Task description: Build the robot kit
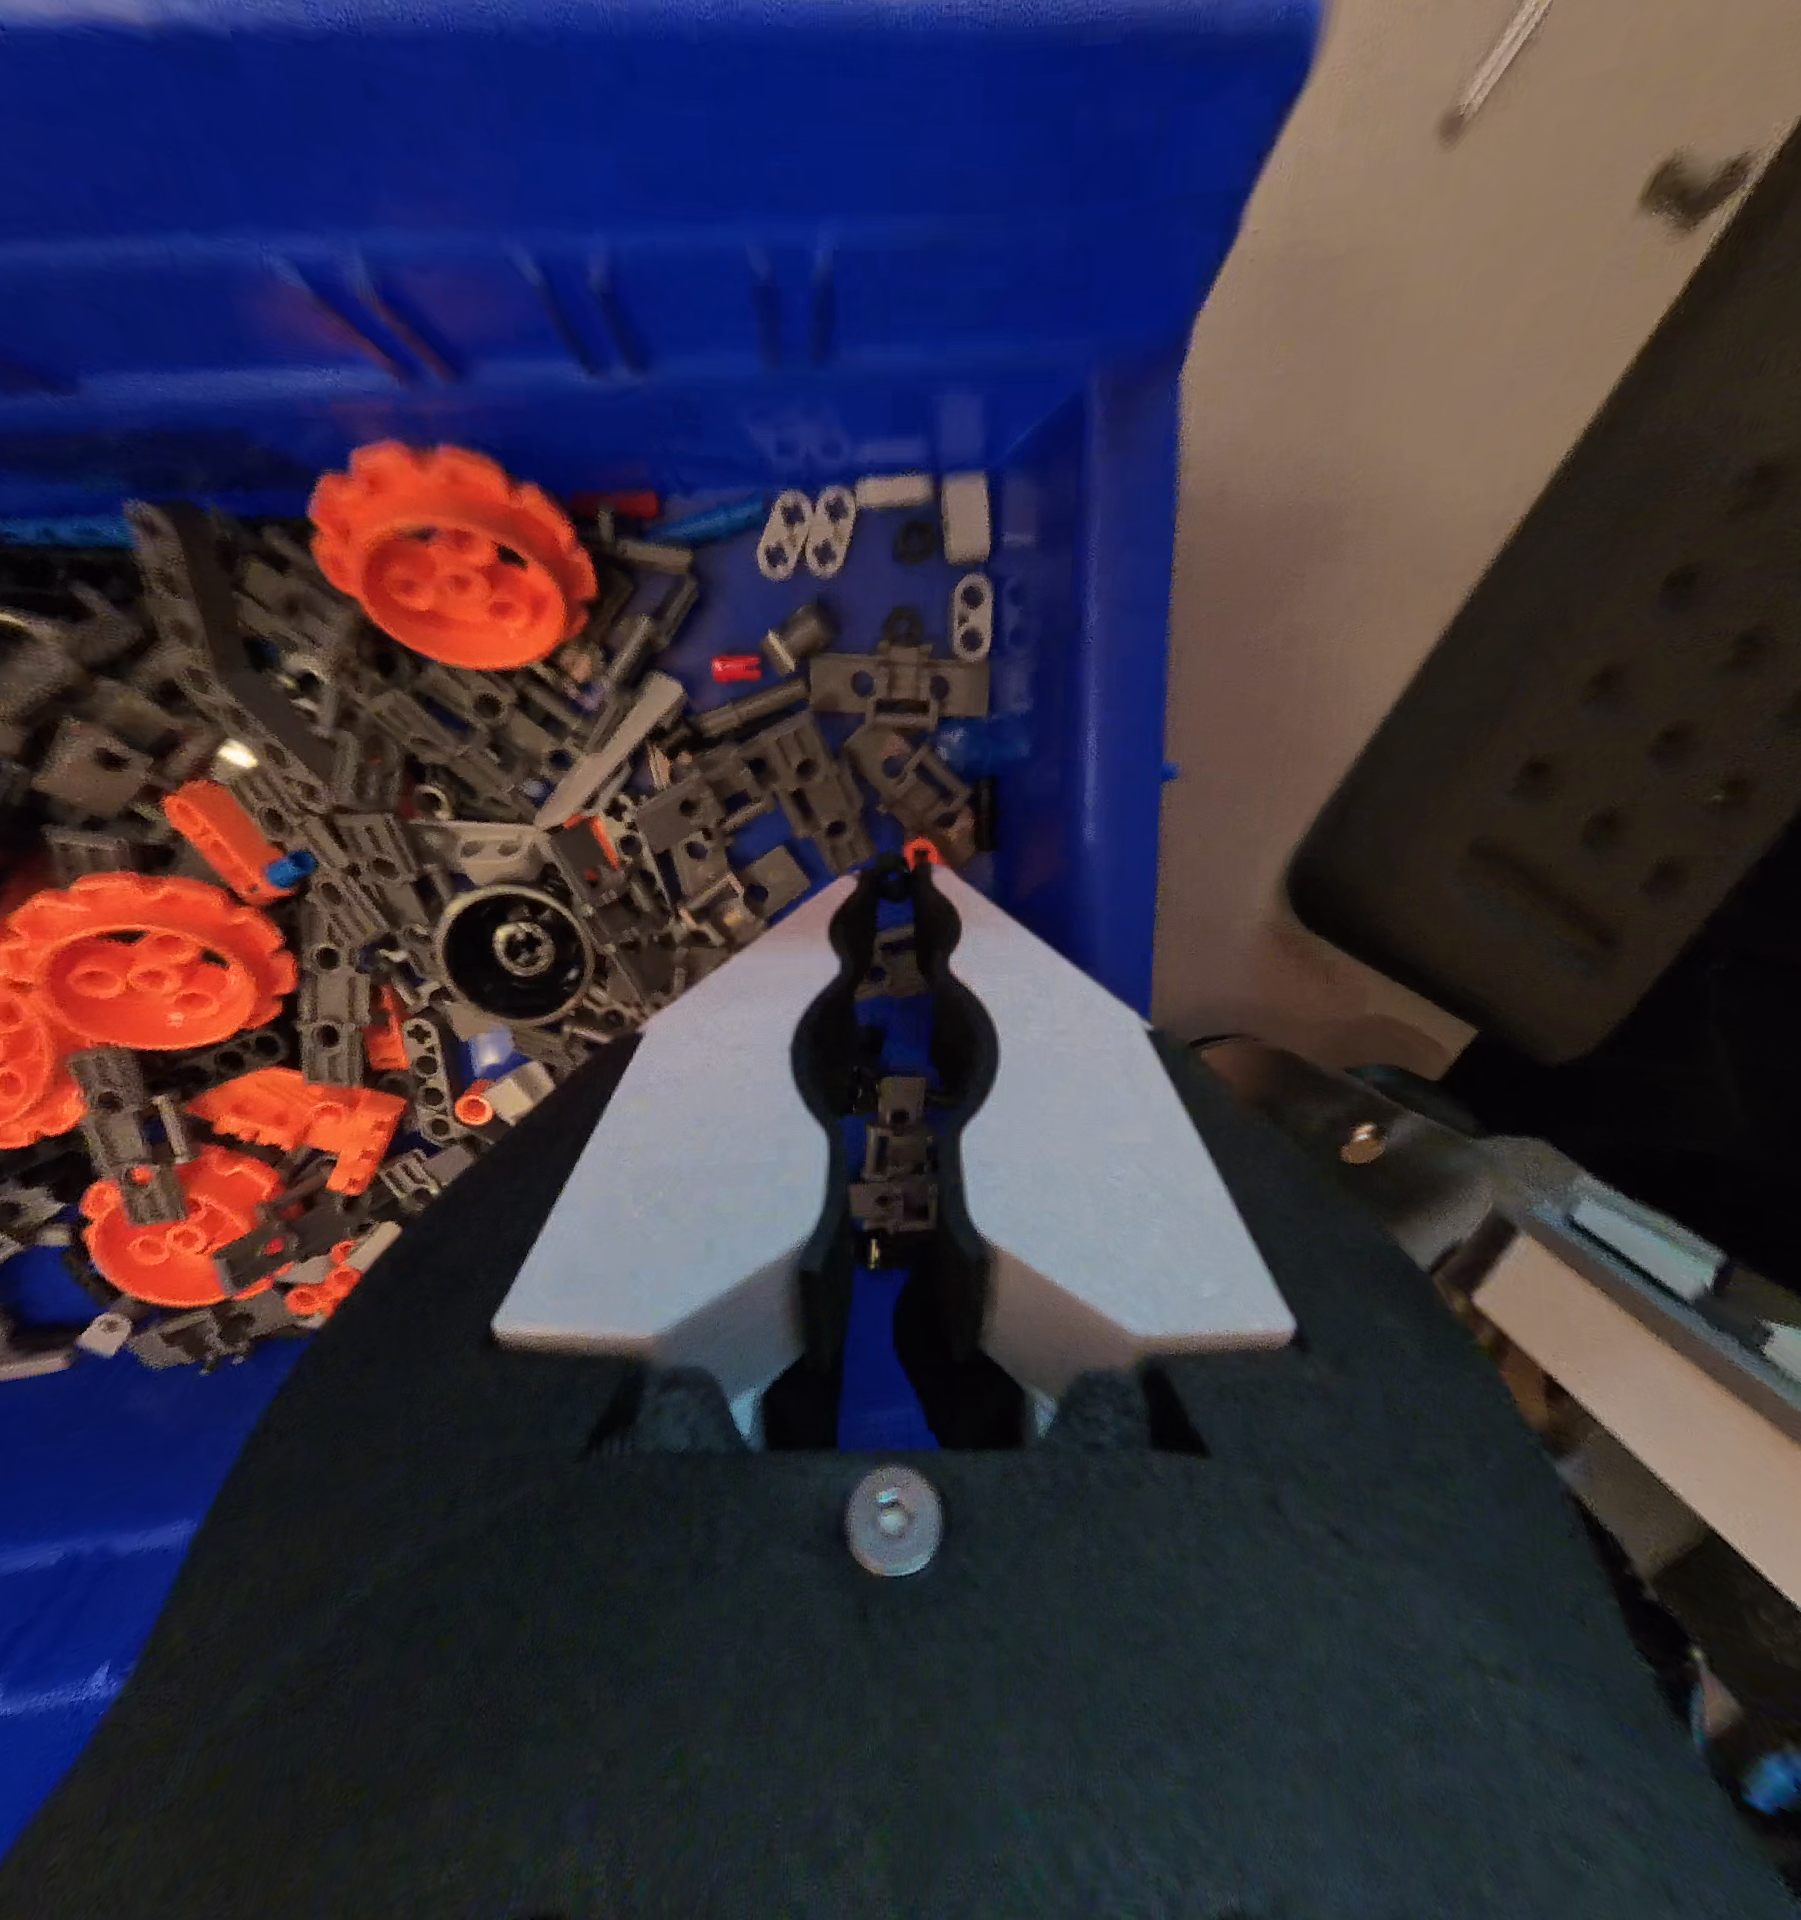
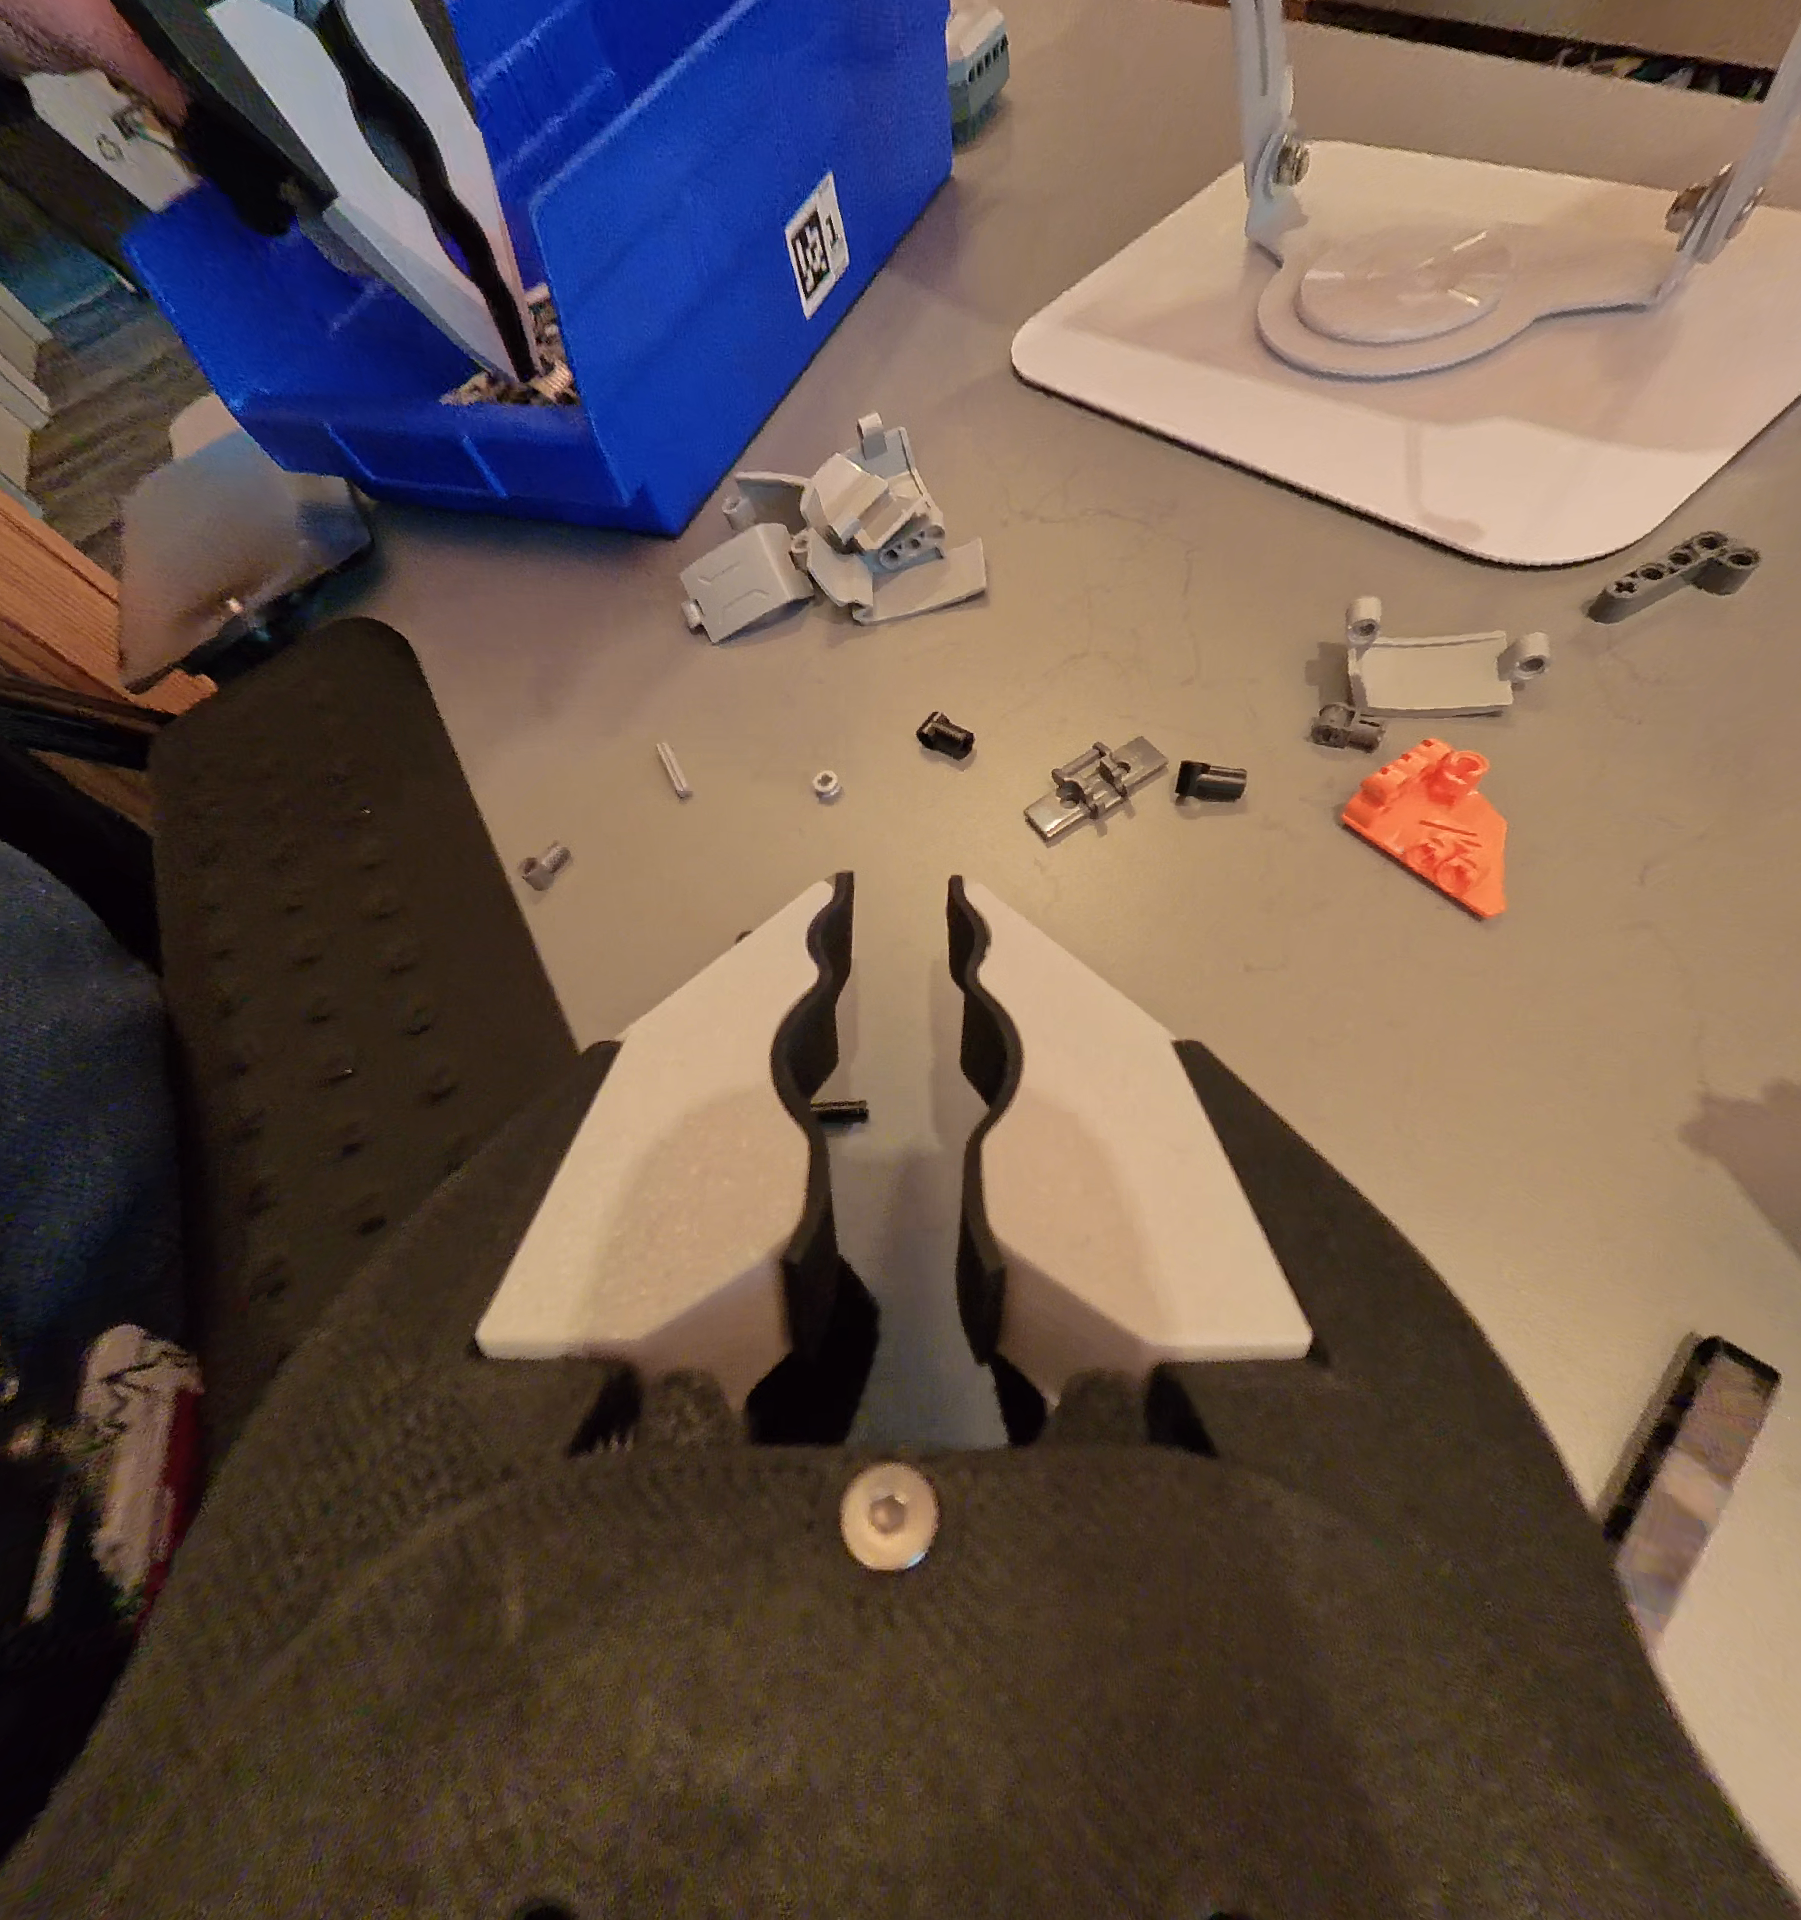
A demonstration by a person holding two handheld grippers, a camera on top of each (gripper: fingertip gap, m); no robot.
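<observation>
The left gripper [image 1: 901, 883], its jaws nearly together, dips into the deep blue plastic bin [image 1: 584, 260], its tips at a small orange plastic piece [image 1: 918, 854] (whether gripped, I cannot tell). Light, stiff, slippery stuff. Four orange toothed wheels [image 1: 451, 556] top the grey heap. The right gripper [image 2: 900, 883] hovers parted, empty, over the grey table [image 2: 1135, 997]; one orange panel [image 2: 1428, 840] lies there.
</observation>
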